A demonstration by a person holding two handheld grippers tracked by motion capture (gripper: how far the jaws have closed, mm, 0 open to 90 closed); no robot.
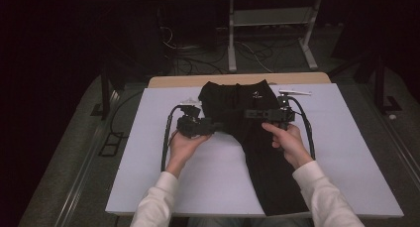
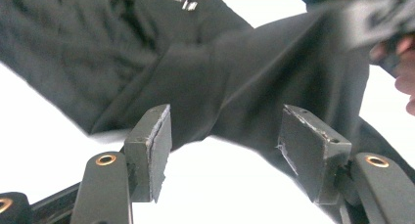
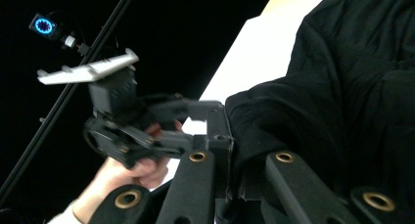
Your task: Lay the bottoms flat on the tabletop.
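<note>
A black pair of trousers (image 1: 233, 100) lies on the white mat (image 1: 148, 152), its top bunched at the far middle and one leg (image 1: 271, 177) running down to the near edge. My left gripper (image 1: 213, 124) points right at the cloth's left edge. In the left gripper view it (image 2: 230, 145) stands open, with the dark cloth (image 2: 220, 72) just beyond the pads and nothing pressed. My right gripper (image 1: 248, 114) points left over the trousers. In the right gripper view its jaws (image 3: 240, 170) are shut on a fold of the black cloth (image 3: 352, 87).
The mat covers a wooden table whose far edge (image 1: 173, 81) shows. Bare mat lies left and right of the trousers. Behind the table, a metal stand (image 1: 270, 19) and loose cables (image 1: 198, 58) sit on the dark floor. The person's left hand (image 3: 127, 172) shows beyond the right jaws.
</note>
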